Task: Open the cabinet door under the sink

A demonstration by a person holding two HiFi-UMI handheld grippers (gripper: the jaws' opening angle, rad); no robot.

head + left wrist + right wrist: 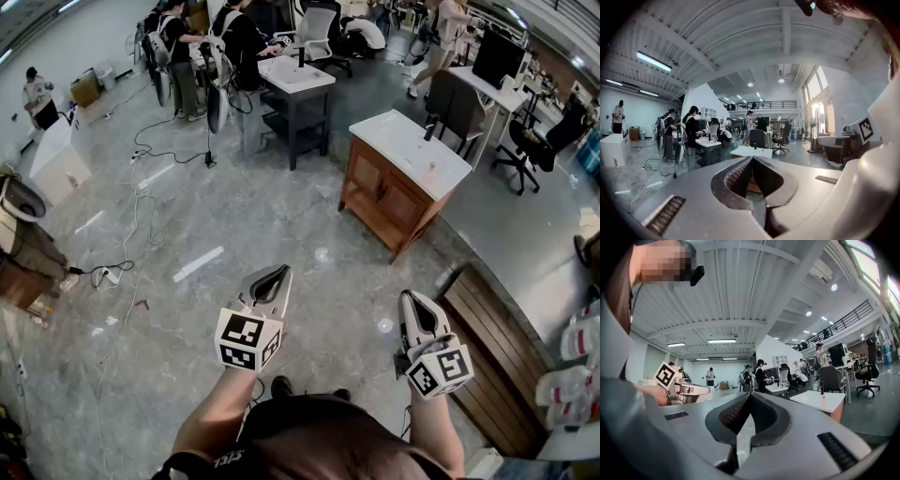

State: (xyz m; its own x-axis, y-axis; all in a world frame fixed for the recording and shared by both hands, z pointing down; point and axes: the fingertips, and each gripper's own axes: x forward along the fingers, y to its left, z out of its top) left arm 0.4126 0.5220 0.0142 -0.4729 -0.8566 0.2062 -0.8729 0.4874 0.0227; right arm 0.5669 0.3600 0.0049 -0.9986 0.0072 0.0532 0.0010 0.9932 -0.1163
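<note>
The sink cabinet (386,190) is brown wood with a white top and a black faucet, and it stands on the grey floor some way ahead and to the right. Its doors are closed. My left gripper (278,275) is held at waist height, well short of it, with its jaws shut and nothing between them. My right gripper (412,299) is beside it, also shut and holding nothing. In the left gripper view the cabinet's white top (751,152) shows just over the shut left gripper (751,159). In the right gripper view the cabinet (820,402) lies right of the shut right gripper (750,394).
A second, dark grey sink unit (295,89) stands farther back, with people around it. Cables (141,192) trail over the floor at the left. A wooden slatted panel (487,361) lies close at my right. Office chairs (450,98) and desks stand behind the cabinet.
</note>
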